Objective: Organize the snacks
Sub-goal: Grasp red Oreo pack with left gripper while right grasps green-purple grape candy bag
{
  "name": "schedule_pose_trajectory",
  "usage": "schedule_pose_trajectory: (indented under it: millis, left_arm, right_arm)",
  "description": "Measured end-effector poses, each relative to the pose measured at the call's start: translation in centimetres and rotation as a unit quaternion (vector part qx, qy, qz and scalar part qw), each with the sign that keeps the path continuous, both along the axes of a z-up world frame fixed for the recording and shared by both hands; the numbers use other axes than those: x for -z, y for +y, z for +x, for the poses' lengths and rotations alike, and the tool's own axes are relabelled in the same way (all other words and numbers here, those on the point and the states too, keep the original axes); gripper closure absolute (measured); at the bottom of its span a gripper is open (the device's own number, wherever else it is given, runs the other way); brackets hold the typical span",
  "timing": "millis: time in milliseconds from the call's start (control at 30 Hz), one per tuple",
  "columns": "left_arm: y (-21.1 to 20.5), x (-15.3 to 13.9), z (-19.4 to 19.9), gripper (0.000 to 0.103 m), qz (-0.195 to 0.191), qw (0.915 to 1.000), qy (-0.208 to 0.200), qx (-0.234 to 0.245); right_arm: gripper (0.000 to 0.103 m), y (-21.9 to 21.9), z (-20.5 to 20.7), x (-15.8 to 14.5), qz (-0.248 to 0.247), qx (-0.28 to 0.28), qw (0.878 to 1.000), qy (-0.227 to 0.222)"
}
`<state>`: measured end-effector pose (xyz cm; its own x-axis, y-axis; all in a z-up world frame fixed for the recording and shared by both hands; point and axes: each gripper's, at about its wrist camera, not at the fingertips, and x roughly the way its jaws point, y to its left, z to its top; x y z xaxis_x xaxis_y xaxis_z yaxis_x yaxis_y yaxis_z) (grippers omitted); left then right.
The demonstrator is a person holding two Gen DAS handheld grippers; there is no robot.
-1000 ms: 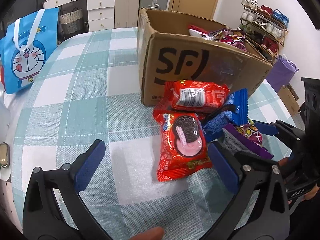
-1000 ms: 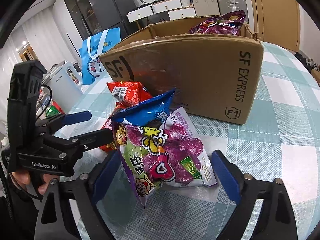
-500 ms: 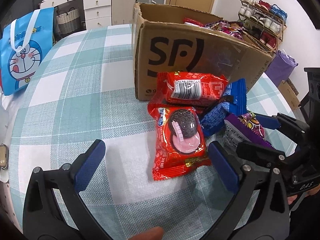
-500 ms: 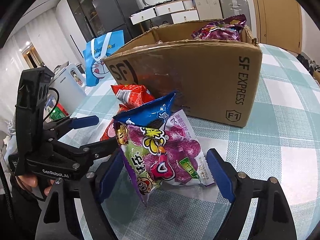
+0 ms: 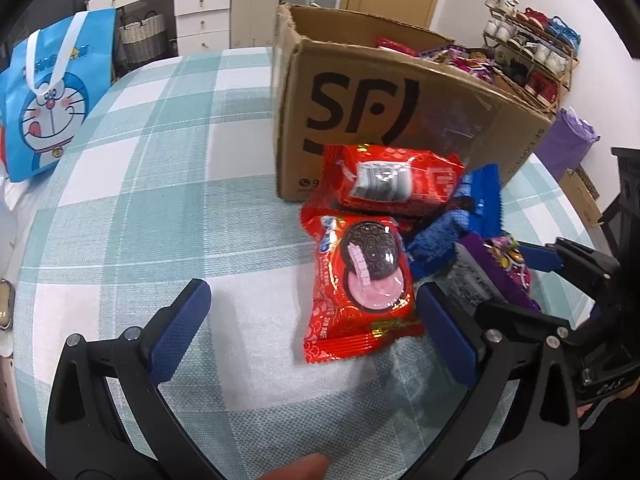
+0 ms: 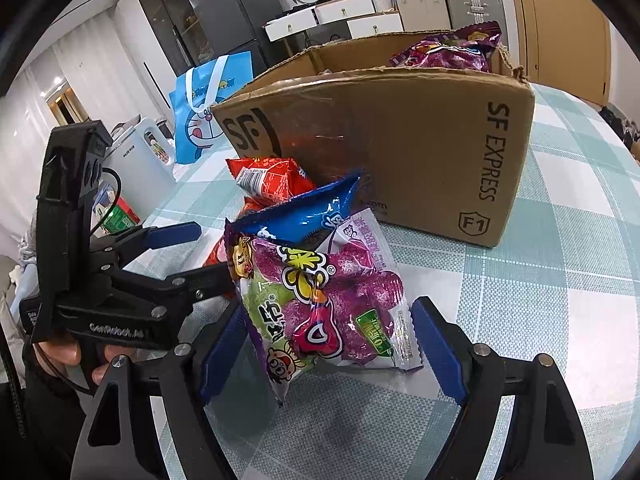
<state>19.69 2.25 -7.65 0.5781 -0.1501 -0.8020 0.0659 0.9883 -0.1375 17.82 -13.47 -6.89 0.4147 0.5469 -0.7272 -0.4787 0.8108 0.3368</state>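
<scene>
A pile of snack packs lies on the checked tablecloth in front of a cardboard SF box [image 5: 400, 112]. A red Oreo pack [image 5: 360, 284] lies nearest my open left gripper [image 5: 312, 336], its near end between the fingers. Behind it are a second red pack [image 5: 392, 184] and a blue pack [image 5: 472, 216]. My open right gripper [image 6: 328, 356] straddles a purple candy bag [image 6: 328, 300], with the blue pack [image 6: 304, 216] behind. The box [image 6: 400, 148] holds more purple bags [image 6: 448, 52]. Each gripper shows in the other's view, the right [image 5: 576, 292] and the left [image 6: 120, 284].
A blue Doraemon bag [image 5: 52, 100] stands at the table's far left edge. Beyond the table are drawers, suitcases and a shoe rack [image 5: 532, 48]. A white appliance [image 6: 140, 156] stands left of the table in the right wrist view.
Both grippers have moved slightly closer to the snack pile. Both have stayed open, and no pack has moved.
</scene>
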Motion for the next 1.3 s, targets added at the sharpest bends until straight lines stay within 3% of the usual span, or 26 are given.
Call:
schedule_pose_trajectory:
  millis: [233,333,433,500,600,1000,1300]
  left_arm:
    - [0.4,0.3,0.2,0.001,-0.006,0.9999,0.006,-0.007]
    - [0.3,0.3,0.3,0.008,-0.006,1.0,0.003,0.0]
    - [0.0,0.2,0.0,0.028,-0.005,0.9999,-0.004,0.013]
    - [-0.4,0.0,-0.1,0.051,-0.007,0.9995,-0.01,0.03]
    - [-0.8,-0.1,-0.4,0.059,-0.003,0.999,-0.018,0.041]
    - [-0.6,-0.8,-0.9,0.061,-0.016,0.9988,-0.028,0.038]
    - [-0.6,-0.9,-0.9,0.061,-0.017,0.9987,-0.031,0.037]
  right_arm:
    - [0.018,0.2,0.1,0.1,-0.004,-0.001,1.0,0.001]
    - [0.018,0.3,0.3,0.1,-0.002,0.001,1.0,0.002]
    - [0.017,0.3,0.4,0.2,0.002,0.002,1.0,0.003]
    - [0.017,0.3,0.3,0.2,0.0,0.002,1.0,0.003]
    - [0.016,0.2,0.3,0.1,-0.002,0.003,1.0,0.002]
    - [0.013,0.9,0.3,0.2,-0.001,0.002,1.0,-0.004]
    - [0.039,1.3,-0.5,-0.8,-0.001,-0.017,0.999,-0.032]
